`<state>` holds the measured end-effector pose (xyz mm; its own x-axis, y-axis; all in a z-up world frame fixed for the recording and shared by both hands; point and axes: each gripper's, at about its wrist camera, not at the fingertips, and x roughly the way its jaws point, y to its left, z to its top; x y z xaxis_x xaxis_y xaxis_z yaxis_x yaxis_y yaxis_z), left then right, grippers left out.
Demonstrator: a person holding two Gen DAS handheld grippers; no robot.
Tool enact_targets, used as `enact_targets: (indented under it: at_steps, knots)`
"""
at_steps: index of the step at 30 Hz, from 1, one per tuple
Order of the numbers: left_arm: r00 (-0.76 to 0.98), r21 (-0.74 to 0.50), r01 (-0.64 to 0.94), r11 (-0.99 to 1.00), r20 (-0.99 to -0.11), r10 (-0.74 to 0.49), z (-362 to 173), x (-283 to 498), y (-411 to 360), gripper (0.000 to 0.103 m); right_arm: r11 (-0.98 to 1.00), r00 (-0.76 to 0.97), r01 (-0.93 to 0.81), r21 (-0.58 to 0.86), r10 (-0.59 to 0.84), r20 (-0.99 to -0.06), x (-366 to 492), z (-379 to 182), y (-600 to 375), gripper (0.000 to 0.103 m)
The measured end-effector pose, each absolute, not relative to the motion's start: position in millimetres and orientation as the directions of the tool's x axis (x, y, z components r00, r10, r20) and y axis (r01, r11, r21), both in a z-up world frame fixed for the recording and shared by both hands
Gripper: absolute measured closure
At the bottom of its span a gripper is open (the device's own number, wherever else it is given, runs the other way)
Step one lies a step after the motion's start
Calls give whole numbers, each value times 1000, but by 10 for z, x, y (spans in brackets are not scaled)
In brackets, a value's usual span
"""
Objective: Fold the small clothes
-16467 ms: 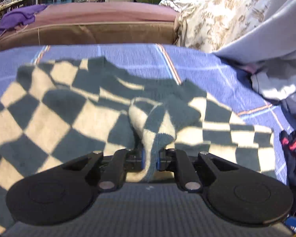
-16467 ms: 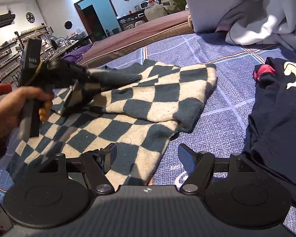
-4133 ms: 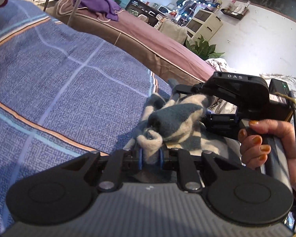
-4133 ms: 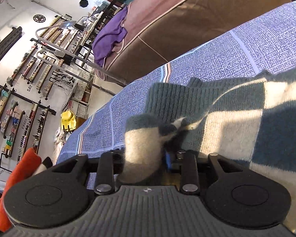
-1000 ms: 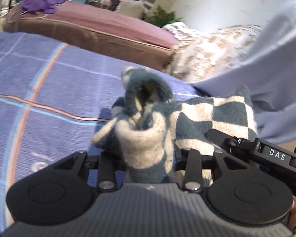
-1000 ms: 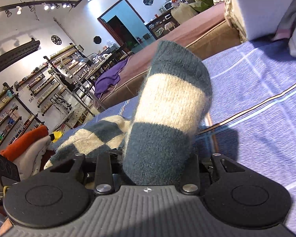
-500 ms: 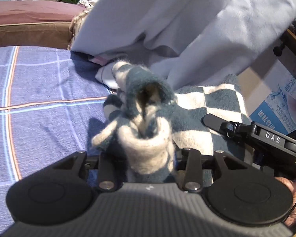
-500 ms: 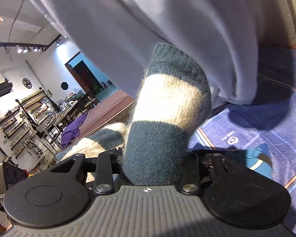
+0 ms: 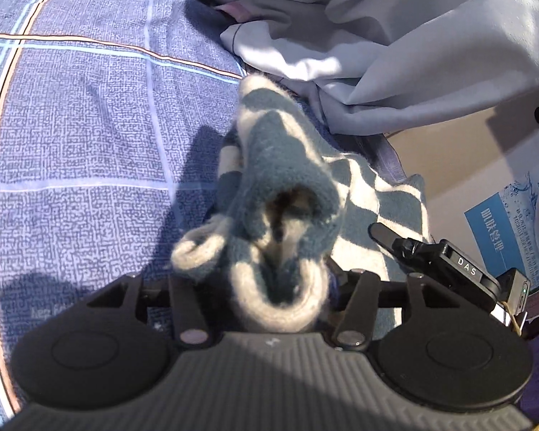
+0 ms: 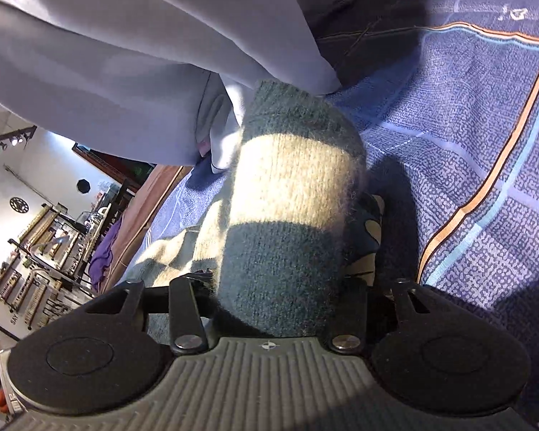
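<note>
The folded teal-and-cream checked sweater (image 9: pixel 287 165) is bunched up on the blue bedspread (image 9: pixel 90 125), close against a pile of pale grey cloth (image 9: pixel 395 54). My left gripper (image 9: pixel 273 287) has one thick end of it between its jaws, which are opening, with gaps showing beside the roll. My right gripper (image 10: pixel 269 287) has the other rolled end of the sweater (image 10: pixel 294 179) between its jaws, also opening. In the left wrist view the right gripper's black body (image 9: pixel 442 255) lies just right of the sweater.
The grey cloth (image 10: pixel 143 54) hangs over the sweater's far end. A dark garment with a yellow print (image 10: pixel 368 237) lies under the roll. A box with a blue label (image 9: pixel 503 222) stands past the bed's edge. Shelves of tools (image 10: pixel 36 251) line the far wall.
Both grippers have carried the sweater across the bed and down to the grey cloth pile. The left jaws stand wider around the roll than before.
</note>
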<state>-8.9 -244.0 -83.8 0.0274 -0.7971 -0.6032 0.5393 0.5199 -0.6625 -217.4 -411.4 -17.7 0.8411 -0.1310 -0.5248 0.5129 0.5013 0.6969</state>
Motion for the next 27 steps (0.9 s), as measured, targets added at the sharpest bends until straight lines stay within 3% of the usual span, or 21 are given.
enact_targets:
  at_steps: [3, 4, 5, 9, 12, 18, 20, 23, 27]
  knots:
    - [27, -671, 514, 534, -610, -792, -860, 45, -2396, 33, 499, 839, 520, 693, -147, -524, -2090, -140, -4019, 20]
    - [37, -657, 511, 554, -627, -778, -876, 106, -2389, 20, 495, 835, 527, 691, -153, -528, -2079, -118, -4002, 16]
    - [49, -642, 512, 571, -641, -766, -872, 136, -2347, 14, 493, 828, 539, 683, -162, -537, -2136, -98, -4026, 13]
    - [122, -598, 528, 602, -649, -751, -780, 293, -2098, 14, 545, 772, 614, 571, -264, -578, -2211, 135, -3953, 1]
    - [212, -519, 564, 642, -661, -720, -591, 344, -1942, 14, 604, 710, 680, 415, -401, -579, -2172, 348, -3780, 0]
    - [321, -316, 791, 525, -516, -794, 39, -19, -2024, 20, 805, 746, 577, 137, -451, -490, -2137, 674, -3250, 1]
    - [287, -230, 863, 449, -508, -812, 120, -196, -2209, 29, 871, 768, 491, 24, -419, -485, -2115, 682, -3117, 28]
    - [210, -172, 919, 356, -550, -808, 90, -362, -2441, 41, 917, 760, 394, -56, -359, -541, -2084, 524, -3130, 51]
    - [178, -136, 928, 346, -655, -735, -222, -408, -2606, 43, 913, 717, 404, -63, -359, -598, -2212, 264, -3175, 53]
